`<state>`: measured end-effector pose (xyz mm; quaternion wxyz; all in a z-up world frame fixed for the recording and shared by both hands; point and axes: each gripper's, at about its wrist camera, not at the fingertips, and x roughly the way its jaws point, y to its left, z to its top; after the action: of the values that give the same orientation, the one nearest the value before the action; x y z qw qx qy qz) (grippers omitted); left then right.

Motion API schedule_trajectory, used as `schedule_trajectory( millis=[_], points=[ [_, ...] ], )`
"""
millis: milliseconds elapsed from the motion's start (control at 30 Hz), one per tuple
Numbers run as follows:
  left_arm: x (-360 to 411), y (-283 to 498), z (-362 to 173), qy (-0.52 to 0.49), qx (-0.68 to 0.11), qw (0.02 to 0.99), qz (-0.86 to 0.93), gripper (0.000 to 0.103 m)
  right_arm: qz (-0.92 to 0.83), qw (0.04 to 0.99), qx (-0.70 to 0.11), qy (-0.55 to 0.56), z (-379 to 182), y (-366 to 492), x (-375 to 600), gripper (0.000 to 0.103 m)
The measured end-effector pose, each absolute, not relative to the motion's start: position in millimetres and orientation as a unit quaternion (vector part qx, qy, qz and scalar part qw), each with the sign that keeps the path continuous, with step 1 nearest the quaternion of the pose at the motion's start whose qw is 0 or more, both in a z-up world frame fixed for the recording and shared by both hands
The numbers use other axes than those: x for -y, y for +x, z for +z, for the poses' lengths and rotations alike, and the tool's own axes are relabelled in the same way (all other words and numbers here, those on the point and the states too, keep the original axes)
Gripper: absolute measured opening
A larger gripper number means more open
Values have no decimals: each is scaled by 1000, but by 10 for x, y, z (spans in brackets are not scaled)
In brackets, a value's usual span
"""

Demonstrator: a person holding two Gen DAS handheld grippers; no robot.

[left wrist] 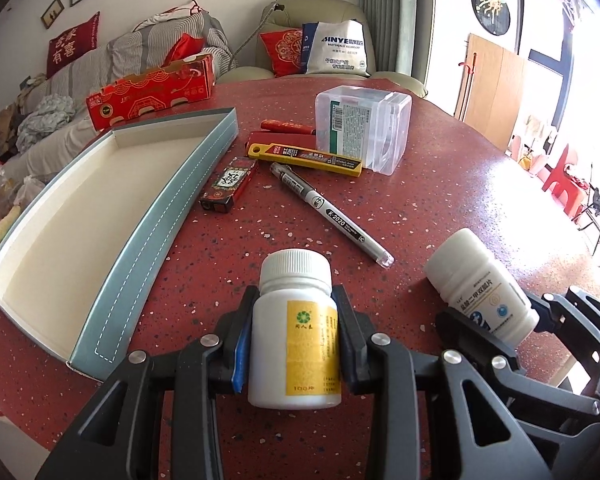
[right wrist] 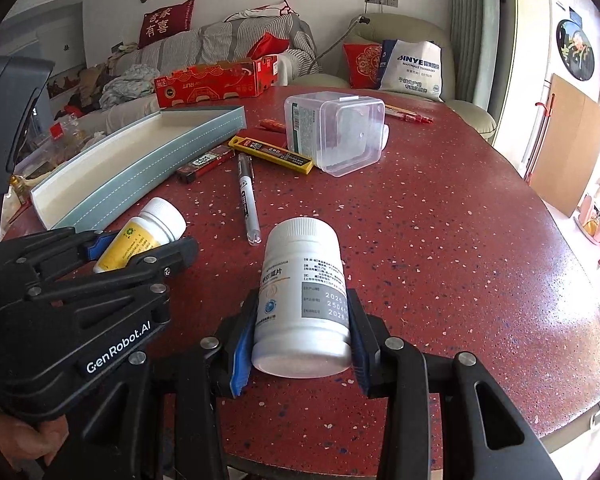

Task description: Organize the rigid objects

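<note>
My left gripper [left wrist: 296,300] is shut on a white pill bottle with a yellow label [left wrist: 294,336], held upright above the red speckled table [left wrist: 440,208]. The right gripper [right wrist: 304,312] is shut on a white pill bottle with a blue logo [right wrist: 304,292], cap pointing away. Each view also catches the other gripper: the right gripper [left wrist: 500,312] with its bottle [left wrist: 480,284] at lower right, the left gripper [right wrist: 140,246] with the yellow-label bottle [right wrist: 148,232] at left. A blue-grey tray with a white inside [left wrist: 156,240] [right wrist: 140,164] lies open to the left.
Ahead on the table lie a white pen [left wrist: 328,212], a yellow blade case [left wrist: 304,156], a small red-and-black box [left wrist: 230,184], a red knife [left wrist: 288,128], a clear plastic container [left wrist: 364,128] and a long red carton [left wrist: 152,92]. Red pens [right wrist: 408,114] lie behind the container.
</note>
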<state>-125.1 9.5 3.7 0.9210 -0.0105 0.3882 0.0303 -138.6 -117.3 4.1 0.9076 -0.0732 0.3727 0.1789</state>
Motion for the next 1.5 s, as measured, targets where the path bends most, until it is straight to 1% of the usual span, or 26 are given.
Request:
schedule_trajectory(
  millis=[400, 1500],
  points=[
    [-83, -1373, -10, -6, -355, 934, 29, 37, 178, 920, -343, -70, 9, -1503, 1194, 41],
    [-71, -1396, -30, -4, -350, 936, 30, 38, 177, 923, -335, -64, 10, -1529, 1232, 41]
  ],
)
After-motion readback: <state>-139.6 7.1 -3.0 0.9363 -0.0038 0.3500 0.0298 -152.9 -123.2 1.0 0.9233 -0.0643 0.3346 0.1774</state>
